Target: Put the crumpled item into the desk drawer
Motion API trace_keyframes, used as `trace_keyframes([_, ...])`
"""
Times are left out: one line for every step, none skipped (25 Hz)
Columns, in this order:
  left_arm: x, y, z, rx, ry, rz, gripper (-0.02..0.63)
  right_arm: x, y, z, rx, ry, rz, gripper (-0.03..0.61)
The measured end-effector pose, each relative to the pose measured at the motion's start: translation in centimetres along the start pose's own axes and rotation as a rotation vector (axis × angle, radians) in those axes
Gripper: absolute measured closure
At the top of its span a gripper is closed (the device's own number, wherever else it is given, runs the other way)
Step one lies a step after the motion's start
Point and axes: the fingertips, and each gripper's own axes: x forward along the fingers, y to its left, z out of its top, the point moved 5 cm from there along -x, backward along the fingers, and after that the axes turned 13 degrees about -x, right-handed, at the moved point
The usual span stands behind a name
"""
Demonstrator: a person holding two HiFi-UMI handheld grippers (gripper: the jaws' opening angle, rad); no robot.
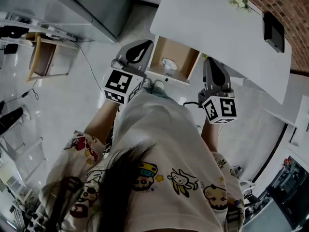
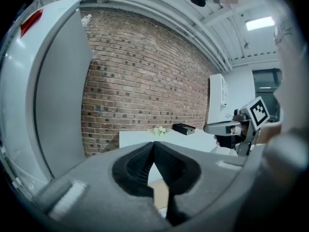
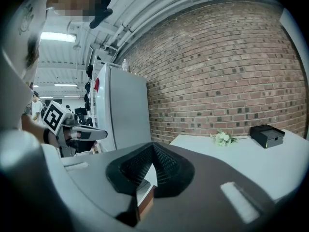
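Note:
A crumpled white item (image 1: 169,63) lies inside the open wooden drawer (image 1: 186,50), which sticks out from under the white desk (image 1: 217,23). My left gripper (image 1: 141,46) hovers at the drawer's left side, shut and holding nothing. At the drawer's right front corner my right gripper (image 1: 210,63) is also shut and empty. In the left gripper view the gripper (image 2: 153,144) shows its tips meeting, with a strip of drawer wood (image 2: 161,197) below them. The right gripper view shows its gripper (image 3: 153,145) closed above the drawer's edge (image 3: 145,199).
On the desk stand a black box (image 1: 273,31) and a small bunch of white flowers (image 1: 238,0). A tall grey cabinet (image 1: 82,4) is at the left, with a wooden stool (image 1: 41,57) and a floor cable (image 1: 91,66) nearby. A brick wall (image 3: 217,76) backs the desk.

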Motion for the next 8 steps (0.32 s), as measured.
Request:
trace_keyframes([-0.09, 0.1, -0.04, 0.001, 0.002, -0.002, 0.617, -0.04, -0.01, 0.0, 0.0, 0.0, -0.001, 0.569])
trace_keyframes([-0.16, 0.17, -0.09, 0.004, 0.004, -0.004, 0.617, -0.08, -0.04, -0.03, -0.001, 0.0, -0.003, 0.569])
trace_keyframes([-0.19, 0.22, -0.14, 0.007, 0.006, -0.008, 0.617, -0.12, -0.07, -0.08, -0.002, 0.0, -0.005, 0.569])
trace_keyframes([-0.17, 0.25, -0.17, 0.01, 0.006, -0.011, 0.617, -0.16, -0.12, -0.14, -0.003, 0.0, -0.007, 0.569])
trace_keyframes([-0.12, 0.26, -0.18, 0.014, 0.007, -0.015, 0.617, -0.19, -0.19, -0.18, -0.006, 0.0, -0.008, 0.569])
trace_keyframes([-0.04, 0.25, -0.15, 0.018, 0.006, -0.019, 0.617, -0.22, -0.27, -0.2, -0.008, -0.001, -0.009, 0.569])
trace_keyframes([0.07, 0.22, -0.11, 0.022, 0.006, -0.023, 0.617, -0.25, -0.37, -0.21, -0.01, -0.002, -0.01, 0.569])
trace_keyframes([0.17, 0.2, -0.07, 0.026, 0.006, -0.028, 0.615, -0.28, -0.46, -0.22, -0.011, -0.003, -0.011, 0.569])
